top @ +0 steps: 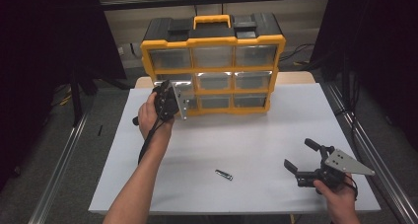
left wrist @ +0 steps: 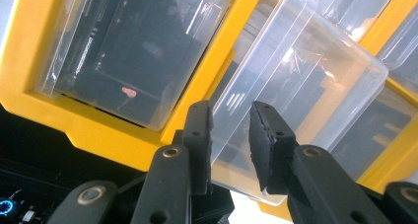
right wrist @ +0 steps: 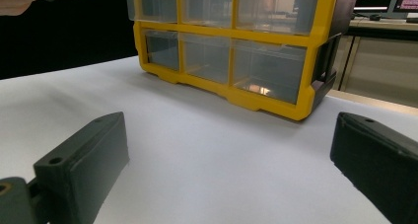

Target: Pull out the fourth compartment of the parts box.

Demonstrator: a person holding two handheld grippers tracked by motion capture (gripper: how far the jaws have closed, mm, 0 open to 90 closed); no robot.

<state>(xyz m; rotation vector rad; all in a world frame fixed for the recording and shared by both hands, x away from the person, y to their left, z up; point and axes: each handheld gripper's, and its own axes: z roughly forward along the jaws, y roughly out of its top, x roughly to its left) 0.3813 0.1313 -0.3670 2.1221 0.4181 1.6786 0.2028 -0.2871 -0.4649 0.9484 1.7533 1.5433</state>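
The left tongs point(left wrist: 230, 145) stand narrowly open around the front lip of a clear drawer point(left wrist: 296, 95), pulled partly out of the yellow cabinet point(top: 213, 61). The right tongs point(right wrist: 226, 169) hang wide open and empty above the desk point(top: 256, 135).

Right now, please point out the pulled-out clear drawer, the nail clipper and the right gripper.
clear drawer point(left wrist: 296, 81), left gripper view, its transparent side wall.
nail clipper point(top: 224, 174), high view, its metal body.
right gripper point(top: 301, 157), high view, between its fingers.
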